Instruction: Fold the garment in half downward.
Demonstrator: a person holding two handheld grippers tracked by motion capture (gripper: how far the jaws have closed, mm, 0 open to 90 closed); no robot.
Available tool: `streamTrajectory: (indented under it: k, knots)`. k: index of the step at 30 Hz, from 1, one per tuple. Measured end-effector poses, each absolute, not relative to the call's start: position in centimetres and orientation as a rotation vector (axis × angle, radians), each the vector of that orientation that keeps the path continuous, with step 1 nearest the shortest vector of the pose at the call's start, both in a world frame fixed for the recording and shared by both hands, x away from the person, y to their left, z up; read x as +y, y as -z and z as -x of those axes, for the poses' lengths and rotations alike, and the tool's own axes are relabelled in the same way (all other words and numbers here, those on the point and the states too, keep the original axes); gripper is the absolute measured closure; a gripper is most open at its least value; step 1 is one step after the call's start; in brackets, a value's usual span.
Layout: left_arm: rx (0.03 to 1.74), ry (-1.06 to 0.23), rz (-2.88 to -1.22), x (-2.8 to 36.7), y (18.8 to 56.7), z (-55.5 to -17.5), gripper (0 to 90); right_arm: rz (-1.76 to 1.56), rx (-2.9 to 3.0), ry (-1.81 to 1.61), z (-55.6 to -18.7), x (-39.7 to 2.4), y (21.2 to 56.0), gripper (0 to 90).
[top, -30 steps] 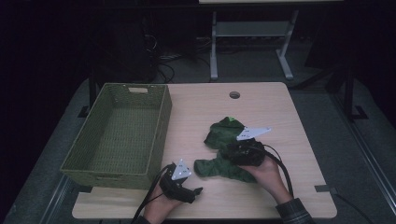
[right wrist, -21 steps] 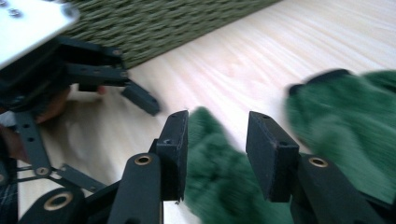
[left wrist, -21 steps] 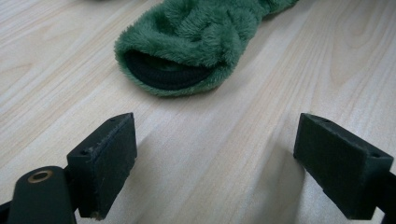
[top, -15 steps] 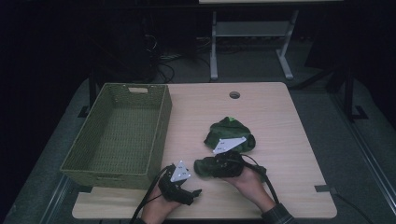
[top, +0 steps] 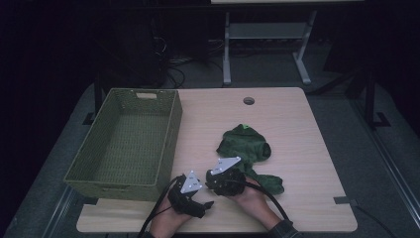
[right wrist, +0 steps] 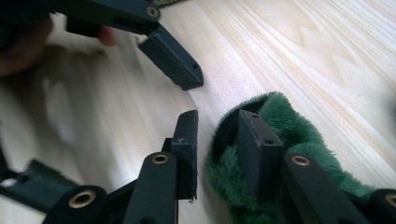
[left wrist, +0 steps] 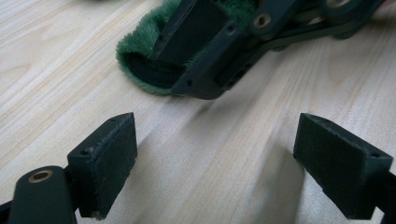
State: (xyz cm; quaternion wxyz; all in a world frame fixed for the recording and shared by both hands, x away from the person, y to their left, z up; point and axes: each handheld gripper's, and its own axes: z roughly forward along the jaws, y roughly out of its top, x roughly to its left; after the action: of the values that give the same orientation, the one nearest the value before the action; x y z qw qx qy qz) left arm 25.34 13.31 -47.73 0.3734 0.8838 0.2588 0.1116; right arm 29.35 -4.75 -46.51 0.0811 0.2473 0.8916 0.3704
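A fuzzy green garment [top: 245, 146] lies crumpled on the wooden table [top: 302, 124], right of centre. Its near cuff [right wrist: 280, 116] sits at my right gripper [right wrist: 217, 140]: one jaw is inside the cuff opening and the other outside, with the fuzzy edge between them. The jaws have just been closing, and a thin gap still shows beside the outer pad. From above, the right gripper [top: 218, 184] is low at the garment's front end. My left gripper [left wrist: 215, 154] rests open on bare wood just in front of the cuff [left wrist: 140, 51], with nothing between its pads.
A green woven basket [top: 171, 134] stands at the table's left half and holds nothing. A round cable hole [top: 248, 101] is at the table's far edge. Both hands sit close together at the front edge. A metal frame stands beyond the table.
The right gripper has come left and down from over the garment's middle to its near cuff, close to the left gripper, and its jaws have narrowed. The left gripper has not moved.
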Motion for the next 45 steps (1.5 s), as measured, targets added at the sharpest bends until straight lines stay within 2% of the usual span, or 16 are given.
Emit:
streamTrajectory:
  k: [3, 6, 7, 14, 26, 45]
  knots:
    - [0.661, -0.286, -2.266, 13.3, 47.7, -25.3, 12.8, -0.753, 2.645, -1.1, -29.1, -4.5, 46.7, 74.5]
    - [0.653, -0.292, -2.271, 13.4, 47.7, -25.4, 12.8, -0.763, 2.606, -1.091, -28.5, -4.1, 47.0, 85.2]
    - [0.653, -0.292, -2.271, 13.4, 47.7, -25.4, 12.8, -0.759, 2.613, -1.085, -28.4, -4.1, 46.9, 86.2]
    - [0.657, -0.288, -2.267, 13.4, 47.7, -25.4, 12.9, -0.785, 2.711, -1.207, -28.4, -5.4, 46.6, 87.0]
    - [0.668, -0.279, -2.258, 13.3, 47.7, -25.3, 12.9, -0.796, 2.625, -1.495, -27.5, -8.9, 43.4, 86.9]
    - [0.668, -0.279, -2.258, 13.3, 47.7, -25.3, 12.9, -0.88, 2.474, -1.531, -28.0, -14.1, 41.5, 85.4]
